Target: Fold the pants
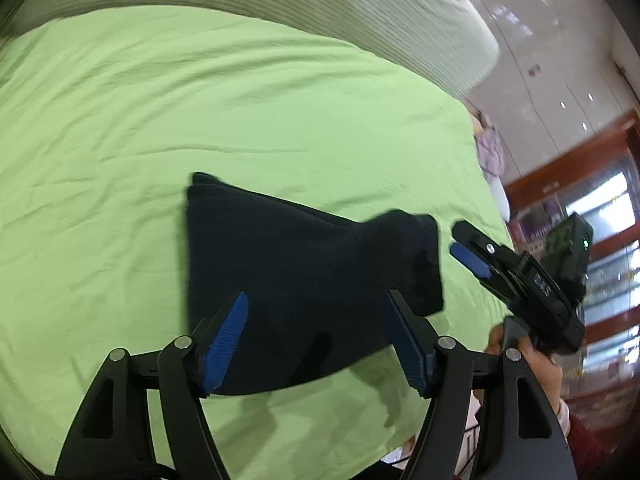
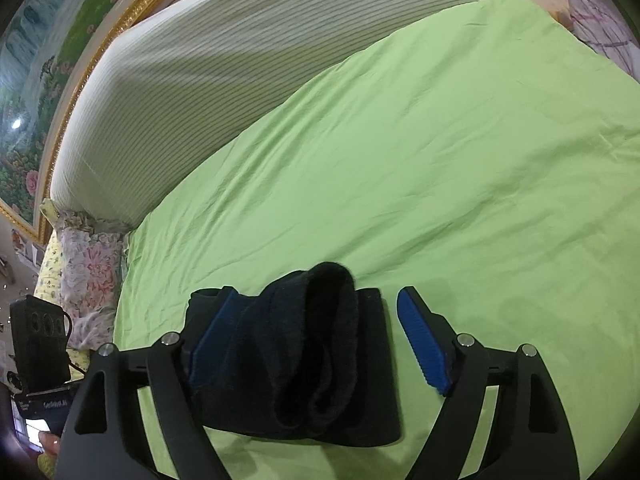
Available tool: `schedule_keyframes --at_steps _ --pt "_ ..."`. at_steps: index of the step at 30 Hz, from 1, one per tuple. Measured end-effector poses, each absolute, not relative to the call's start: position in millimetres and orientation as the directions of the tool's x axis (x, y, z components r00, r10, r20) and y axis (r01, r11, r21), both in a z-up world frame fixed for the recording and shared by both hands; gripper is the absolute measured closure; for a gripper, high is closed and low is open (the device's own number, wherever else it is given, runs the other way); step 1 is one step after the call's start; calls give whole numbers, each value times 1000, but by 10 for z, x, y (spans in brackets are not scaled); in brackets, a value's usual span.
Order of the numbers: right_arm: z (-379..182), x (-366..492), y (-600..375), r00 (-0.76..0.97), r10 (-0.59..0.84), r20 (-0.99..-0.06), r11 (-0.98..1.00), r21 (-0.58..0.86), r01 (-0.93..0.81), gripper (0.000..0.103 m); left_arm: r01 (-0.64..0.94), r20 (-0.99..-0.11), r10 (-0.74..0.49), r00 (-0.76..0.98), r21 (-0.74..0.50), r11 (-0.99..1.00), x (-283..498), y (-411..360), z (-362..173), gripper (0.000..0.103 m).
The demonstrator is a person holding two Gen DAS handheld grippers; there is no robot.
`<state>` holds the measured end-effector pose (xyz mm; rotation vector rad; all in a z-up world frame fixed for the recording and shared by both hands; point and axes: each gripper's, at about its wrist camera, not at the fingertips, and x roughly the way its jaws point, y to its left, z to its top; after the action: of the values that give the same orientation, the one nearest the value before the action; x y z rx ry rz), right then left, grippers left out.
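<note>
The dark navy pants (image 1: 304, 276) lie folded into a compact stack on the green bed sheet (image 1: 200, 120). My left gripper (image 1: 316, 340) is open just above the near edge of the stack, holding nothing. My right gripper (image 1: 460, 240) shows at the right of the stack in the left wrist view, beside the stack's right end. In the right wrist view the pants (image 2: 312, 360) lie between the open fingers of my right gripper (image 2: 320, 340), with a rolled fold on top; the blue pads (image 2: 424, 348) are apart from the cloth.
A striped white-green bolster (image 2: 200, 80) runs along the far side of the bed. Floral pillows (image 2: 88, 264) lie at the bed's left end. A gold-framed painting (image 2: 48, 60) hangs behind. The bed edge and tiled floor (image 1: 560, 80) are at the right.
</note>
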<state>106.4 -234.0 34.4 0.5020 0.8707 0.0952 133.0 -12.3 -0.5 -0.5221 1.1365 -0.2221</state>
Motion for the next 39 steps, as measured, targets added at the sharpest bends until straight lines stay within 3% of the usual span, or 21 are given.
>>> schedule_keyframes --at_steps 25,39 --pt "-166 1006 -2352 511 217 -832 896 378 234 19 -229 -843 -406 353 -498 836 1465 139 -525 30" --pt "-366 923 -2521 482 328 -813 854 473 218 28 -243 -867 -392 309 -470 848 1533 128 -853 27"
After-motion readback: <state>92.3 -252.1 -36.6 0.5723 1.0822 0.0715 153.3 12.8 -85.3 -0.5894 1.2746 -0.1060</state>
